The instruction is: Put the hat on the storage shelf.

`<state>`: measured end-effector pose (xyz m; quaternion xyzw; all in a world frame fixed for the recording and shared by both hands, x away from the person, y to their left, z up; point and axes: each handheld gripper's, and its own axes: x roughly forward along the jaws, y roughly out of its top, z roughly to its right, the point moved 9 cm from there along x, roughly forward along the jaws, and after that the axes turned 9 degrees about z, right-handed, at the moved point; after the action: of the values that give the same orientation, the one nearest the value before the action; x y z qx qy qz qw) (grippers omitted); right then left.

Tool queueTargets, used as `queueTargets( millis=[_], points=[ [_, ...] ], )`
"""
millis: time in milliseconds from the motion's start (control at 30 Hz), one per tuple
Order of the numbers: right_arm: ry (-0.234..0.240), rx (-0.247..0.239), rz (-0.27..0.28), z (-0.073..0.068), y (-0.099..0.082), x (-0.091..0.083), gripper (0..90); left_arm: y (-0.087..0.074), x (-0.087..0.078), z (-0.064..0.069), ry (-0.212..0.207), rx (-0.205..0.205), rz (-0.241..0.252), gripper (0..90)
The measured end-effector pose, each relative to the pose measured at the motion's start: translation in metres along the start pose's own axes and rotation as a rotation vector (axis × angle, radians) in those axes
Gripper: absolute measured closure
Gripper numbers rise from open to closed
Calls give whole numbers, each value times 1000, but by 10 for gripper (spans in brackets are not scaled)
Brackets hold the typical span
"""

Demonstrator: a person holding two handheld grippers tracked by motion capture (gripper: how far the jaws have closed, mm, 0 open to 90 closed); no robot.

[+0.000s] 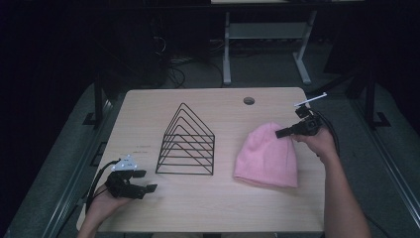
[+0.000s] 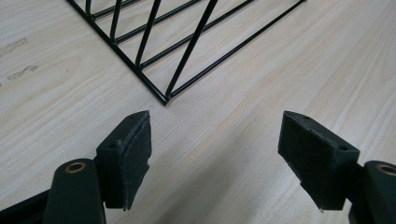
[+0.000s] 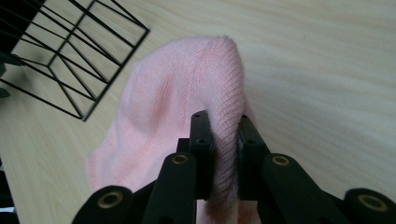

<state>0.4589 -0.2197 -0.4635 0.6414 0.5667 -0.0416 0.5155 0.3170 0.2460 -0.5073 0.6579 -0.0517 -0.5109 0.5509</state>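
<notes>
A pink knit hat (image 1: 267, 156) lies right of centre on the wooden table (image 1: 218, 198). My right gripper (image 1: 282, 132) is at its far right edge, shut on a pinched fold of the pink hat (image 3: 187, 98), which rises between the two black pads (image 3: 202, 140). A black wire rack (image 1: 187, 141) of nested triangular frames stands at the table's centre; its near corner shows as the wire rack (image 2: 163, 56) in the left gripper view. My left gripper (image 1: 148, 181) rests at the front left, open, with bare table between its fingers (image 2: 128, 149).
A round cable hole (image 1: 249, 100) sits near the table's far edge. Behind the table stands a white desk frame (image 1: 262, 34) on a dark floor. Bare wood stretches along the table's near side between the two hands.
</notes>
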Motion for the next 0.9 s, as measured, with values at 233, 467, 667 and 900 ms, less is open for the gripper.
queueTargets(
  millis=[233, 467, 667, 900],
  points=[
    [3, -57, 53, -19, 16, -25, 801, 7, -5, 4, -8, 8, 9, 259],
    [0, -136, 97, -46, 33, -51, 804, 14, -10, 9, -17, 37, -1, 259],
    [-10, -187, 114, -61, 43, -67, 805, 18, -13, 14, -28, 62, -15, 259],
    [-12, -249, 140, -83, 58, -83, 807, 32, -16, 22, -60, 78, -6, 259]
  ],
)
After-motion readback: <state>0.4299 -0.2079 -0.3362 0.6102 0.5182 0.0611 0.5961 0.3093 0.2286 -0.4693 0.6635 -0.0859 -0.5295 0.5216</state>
